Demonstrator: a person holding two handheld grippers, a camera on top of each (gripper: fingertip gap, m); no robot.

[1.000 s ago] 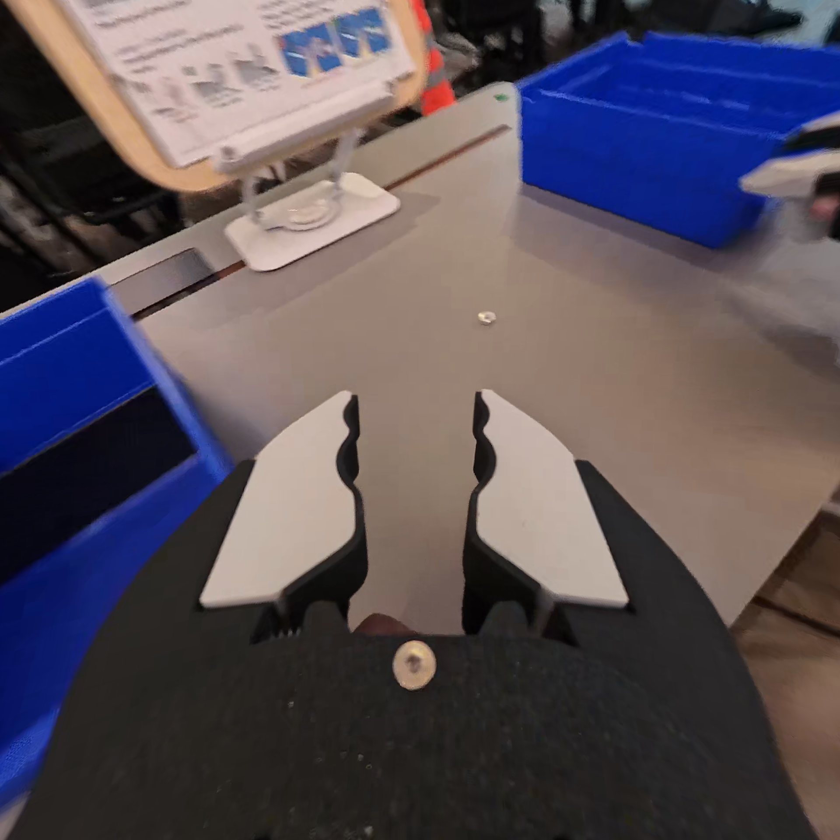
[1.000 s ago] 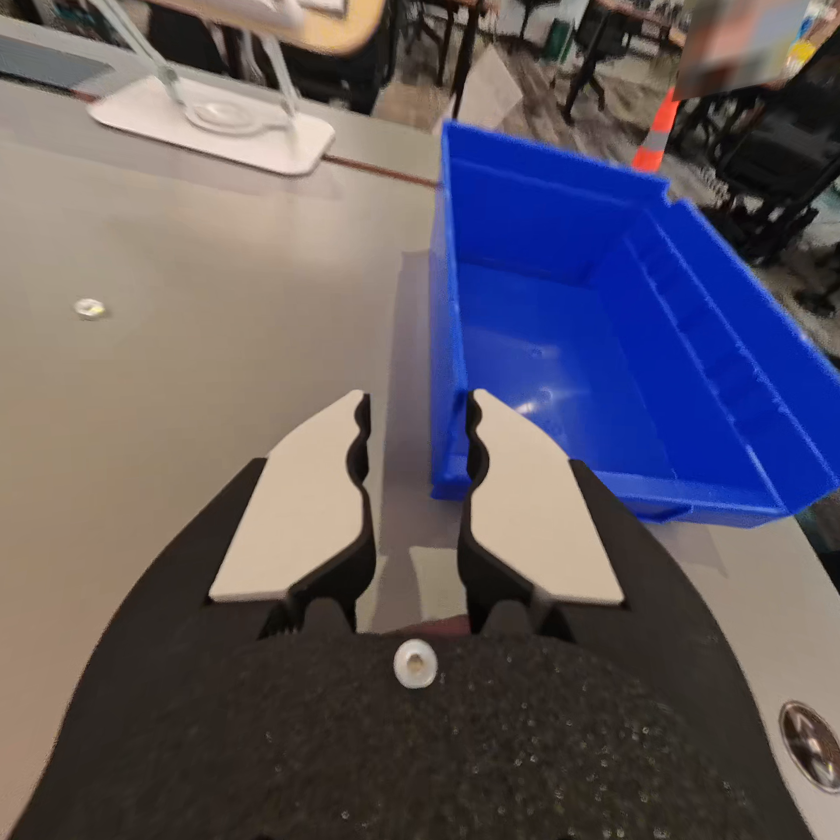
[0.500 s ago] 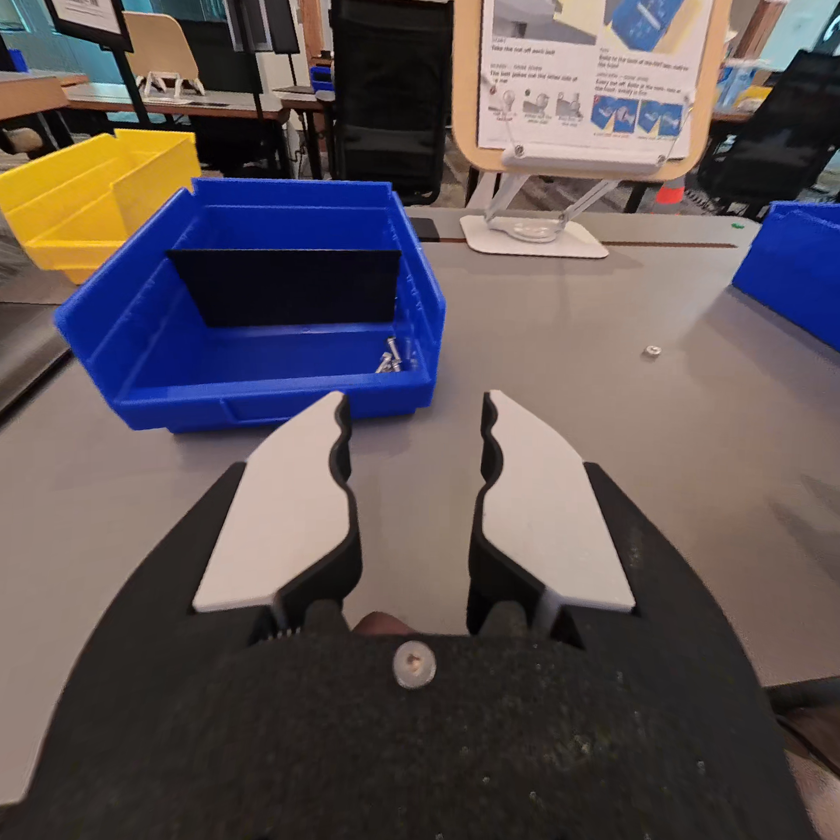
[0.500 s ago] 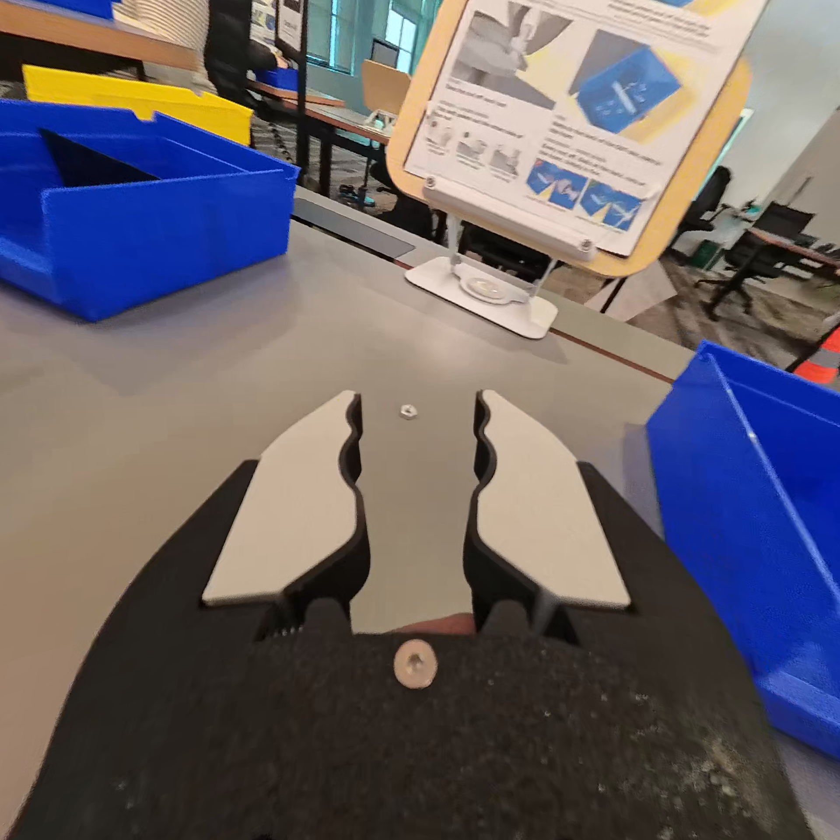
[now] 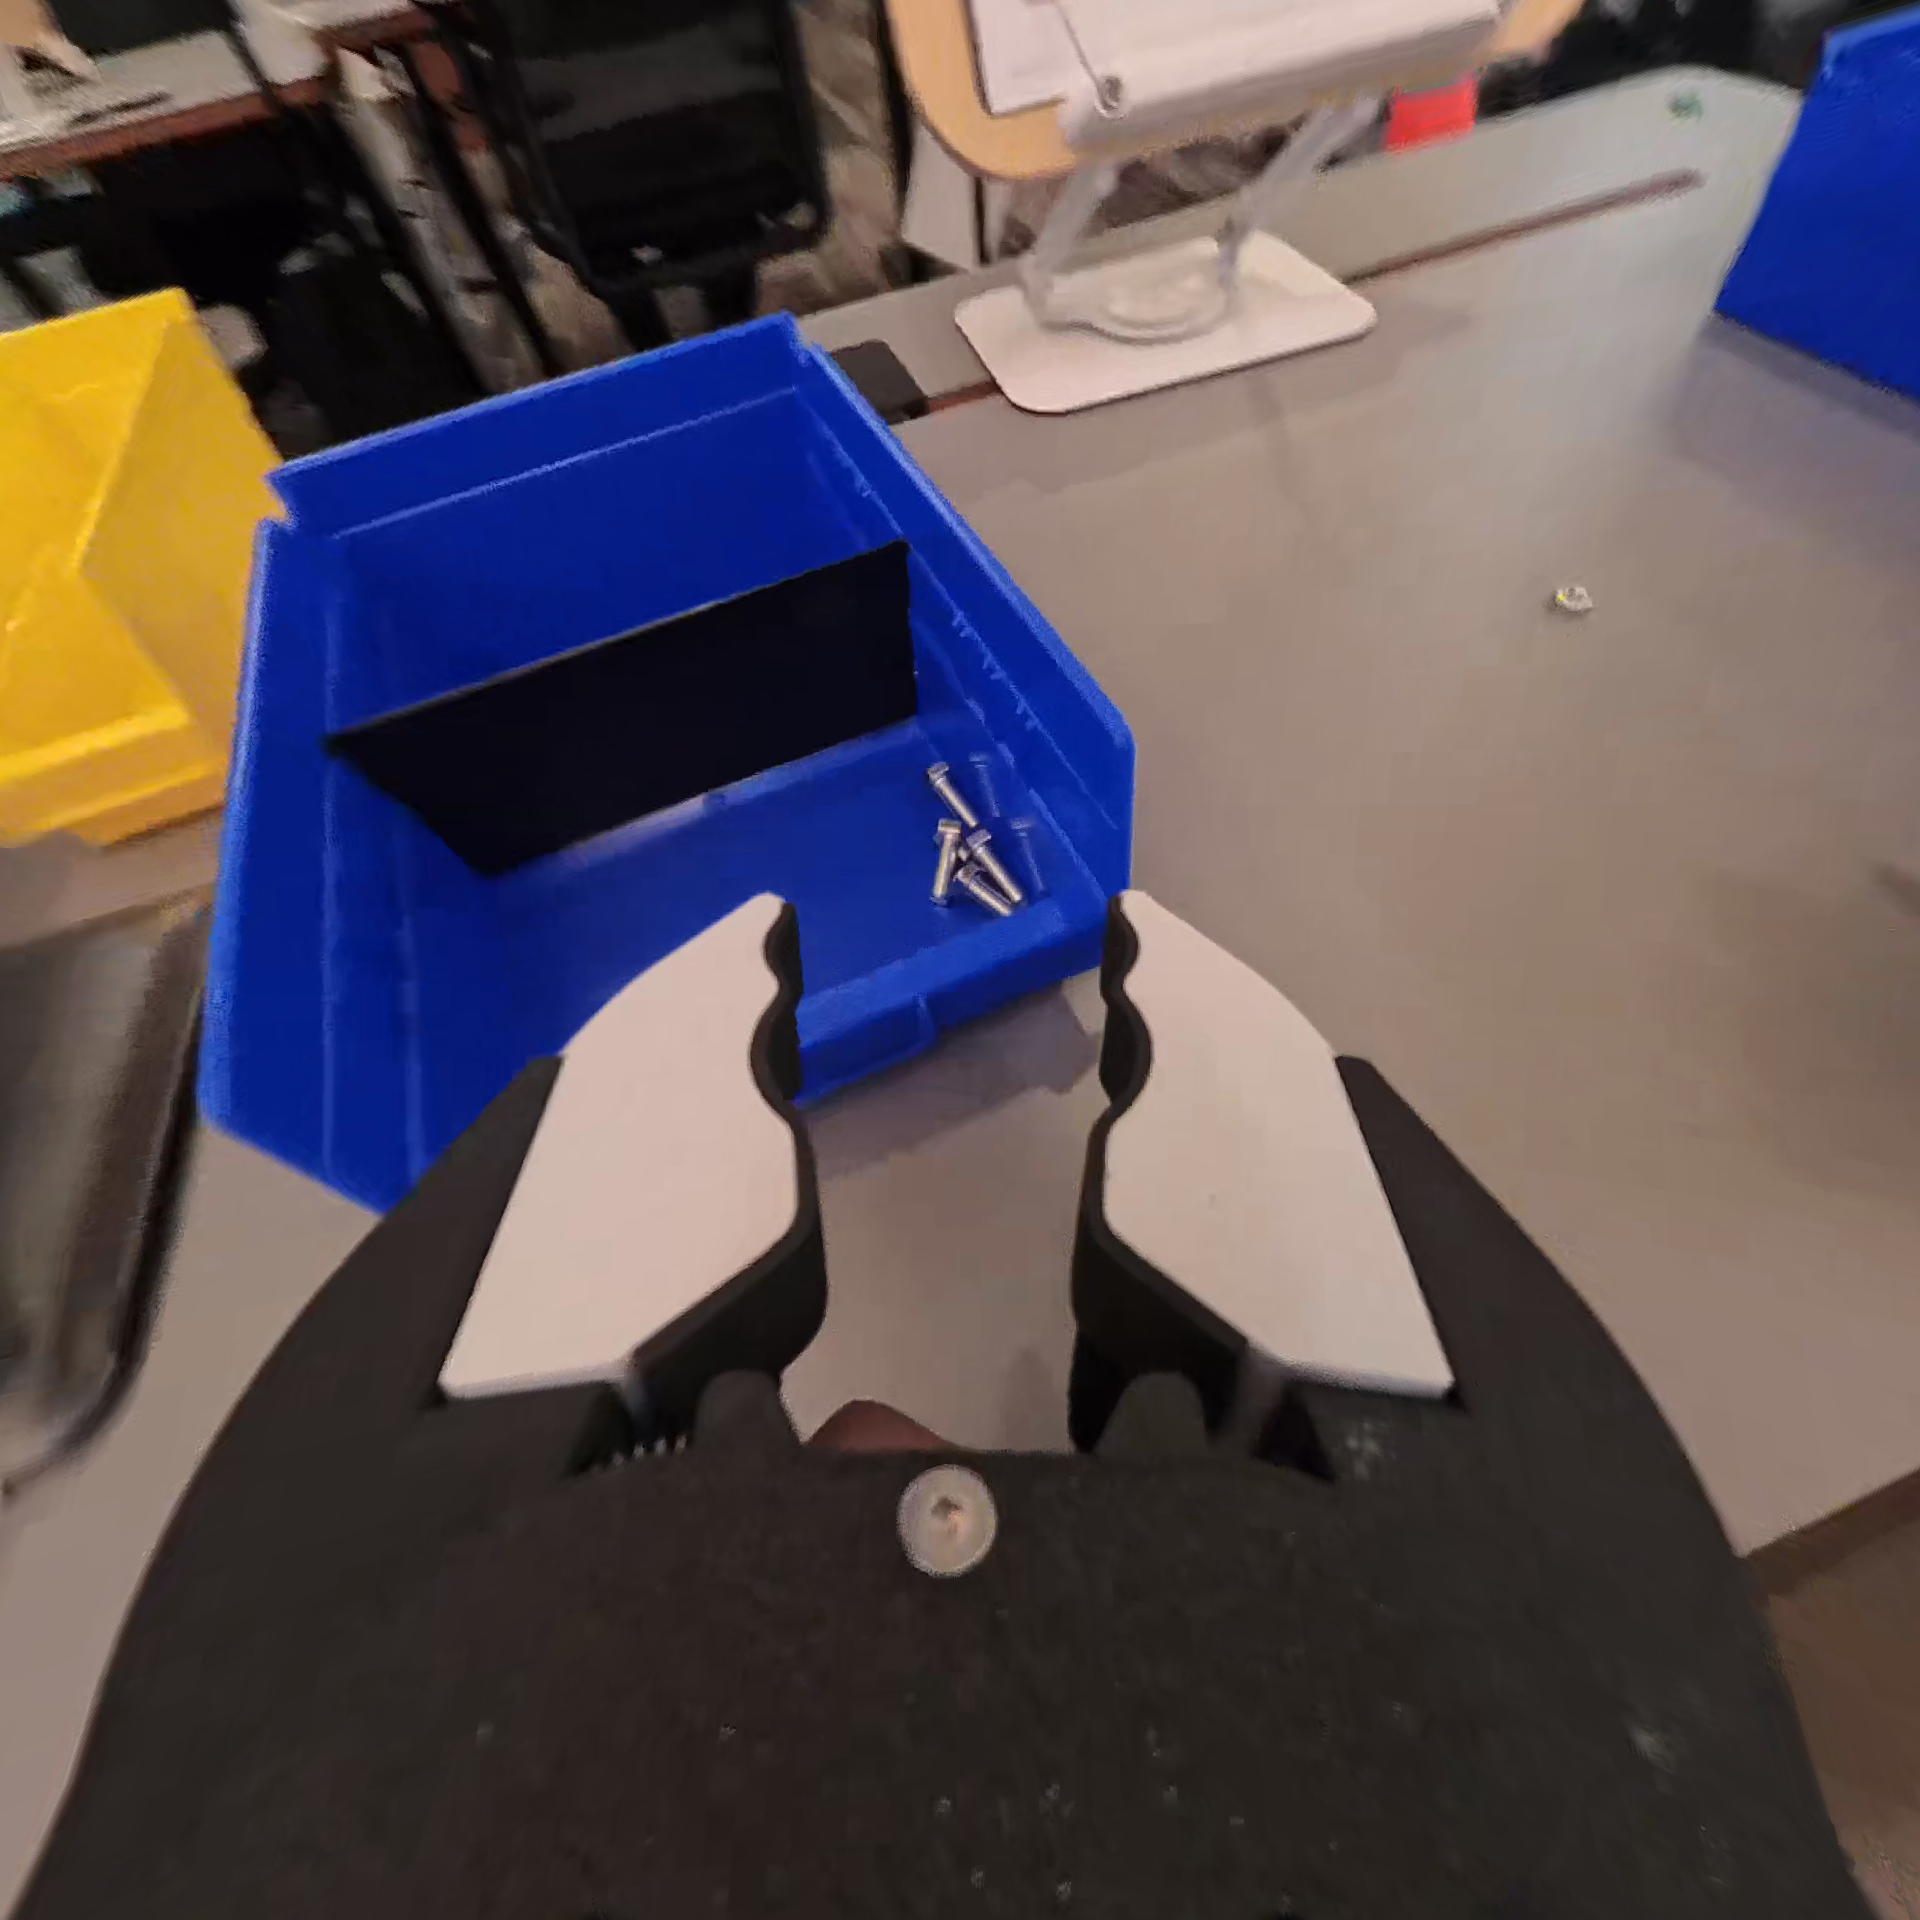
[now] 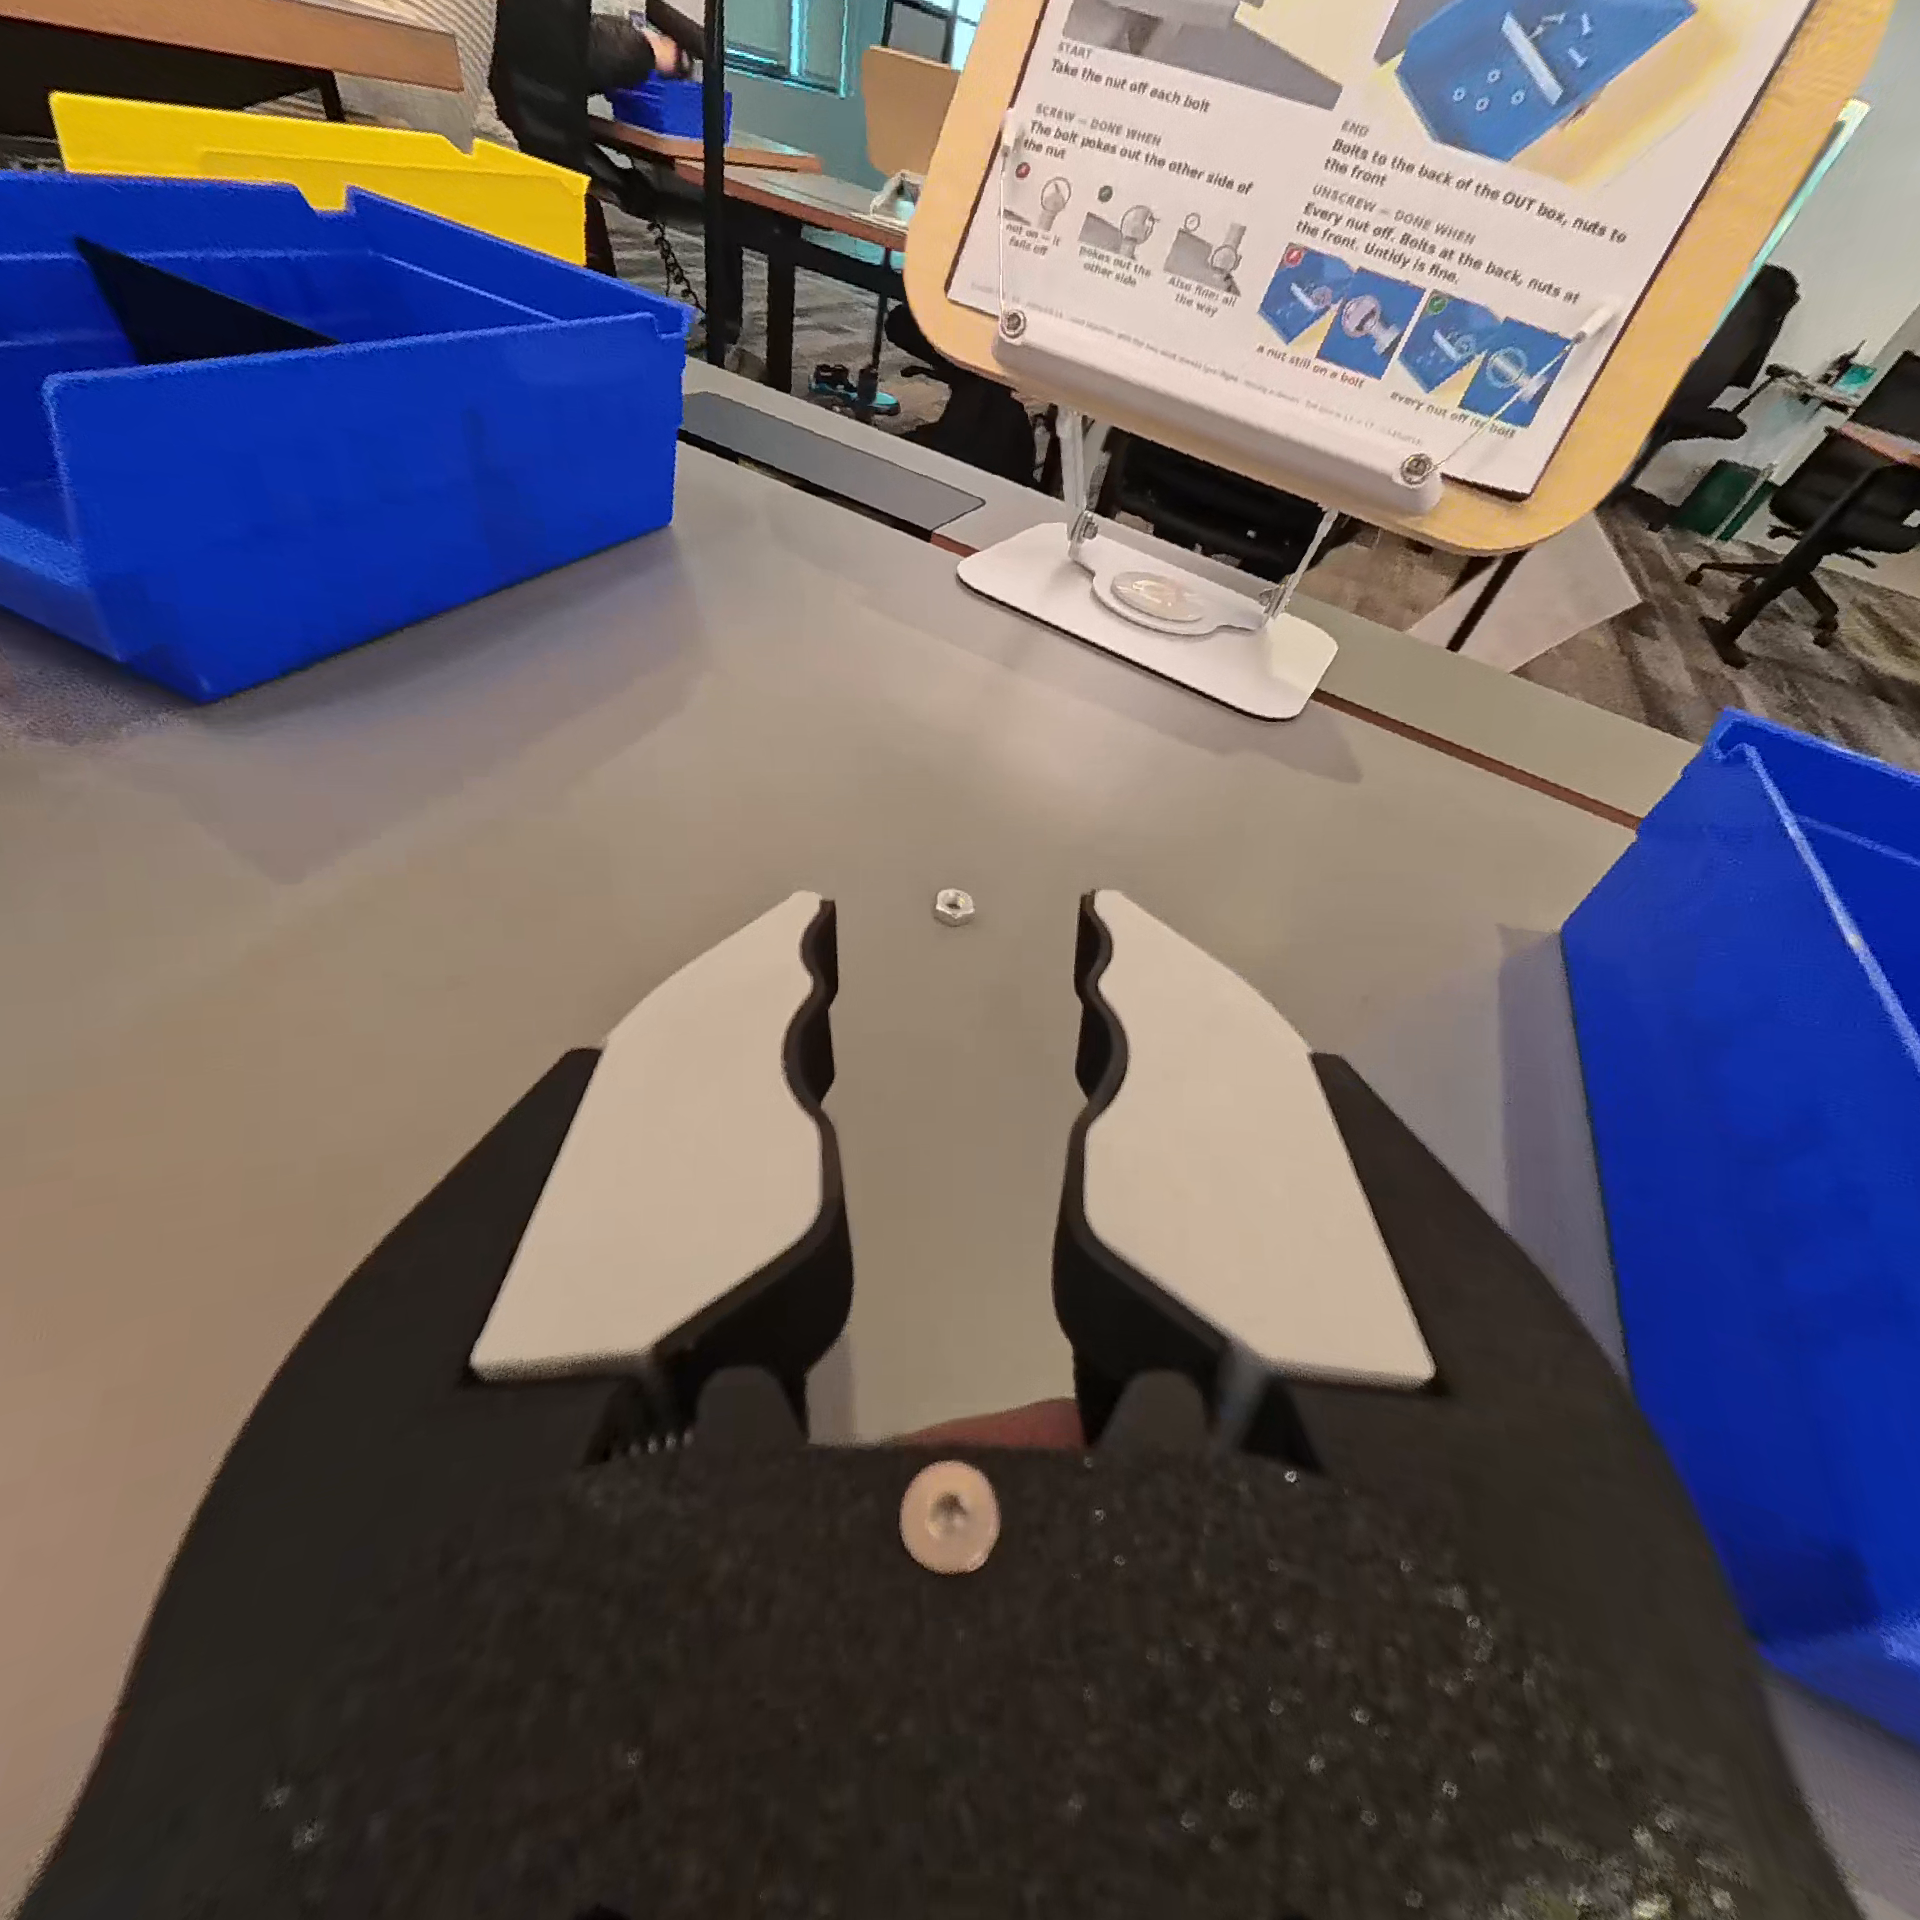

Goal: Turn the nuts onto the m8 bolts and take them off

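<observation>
A small silver nut lies alone on the grey table, just beyond the tips of my right gripper, which is open and empty. The nut also shows far right in the left wrist view. Several silver bolts lie in the front right corner of a blue bin with a black divider. My left gripper is open and empty, above the bin's front edge.
A sign board on a white stand stands at the table's back. A second blue bin sits at the right. The divided blue bin is at the left, with a yellow bin beyond it. There is about 35 cm between the tips of the two grippers. My left tips are about 35 cm from the small silver nut, my right tips only 15 cm. It turns up in the left wrist view as well.
My left gripper has swung left from the table's middle to the divided blue bin and risen over it. My right gripper has turned from the right bin to face the nut and come closer.
</observation>
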